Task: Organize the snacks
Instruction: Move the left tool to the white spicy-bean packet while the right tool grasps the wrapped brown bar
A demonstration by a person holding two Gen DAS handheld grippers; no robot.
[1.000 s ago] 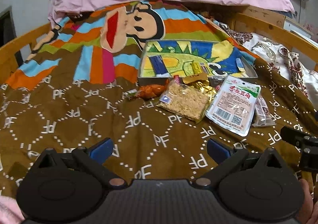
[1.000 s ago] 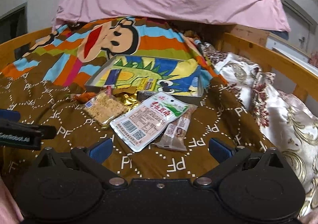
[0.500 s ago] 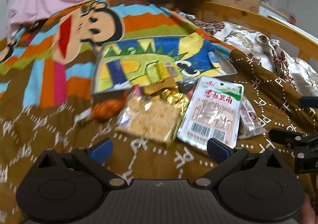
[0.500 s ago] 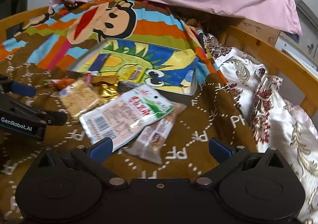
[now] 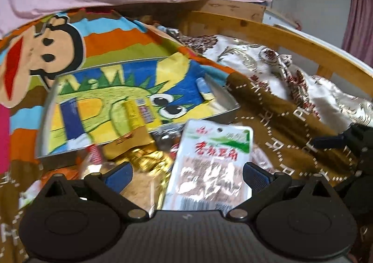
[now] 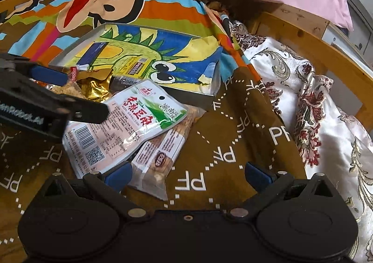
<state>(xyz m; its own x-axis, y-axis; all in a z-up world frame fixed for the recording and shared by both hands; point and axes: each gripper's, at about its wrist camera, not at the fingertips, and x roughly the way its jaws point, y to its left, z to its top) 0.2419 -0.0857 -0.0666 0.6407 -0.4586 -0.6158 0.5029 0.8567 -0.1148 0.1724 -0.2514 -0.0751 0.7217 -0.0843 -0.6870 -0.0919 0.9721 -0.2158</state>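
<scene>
**Snack sort: barely started, pile waiting outside the tray**

We are looking at both views, going left to right.

Left gripper (image 5: pixel 186 173): fingers spread wide, holding nothing, hovering low over the pile with the white tofu packet (image 5: pixel 213 165) sitting between the pads. We are judging this as lining up for a first pick, not a grasp yet.

Tray (image 6: pixel 209 96) with the dinosaur-print liner: we are counting about four small items lying in it, a dark blue packet (image 6: pixel 93 53), a yellow one (image 6: pixel 137 68), and in the left view a pale blue one (image 5: pixel 204 88) near the right wall; the fourth is too blurred to name.

Pile on the brown blanket (image 6: pixel 233 134), touching the tray's near wall: one orange wrapper (image 5: pixel 60 173), one crumbly cracker pack (image 6: pixel 67 89), one gold foil pack (image 6: pixel 95 90), one white tofu packet, one clear-wrapped bar (image 6: pixel 160 158) half under it. Five loose, maybe more hidden underneath.

Right gripper (image 6: pixel 187 175): also spread apart and empty, its left pad just beside the bar.

We are estimating most of the work remaining.
</scene>
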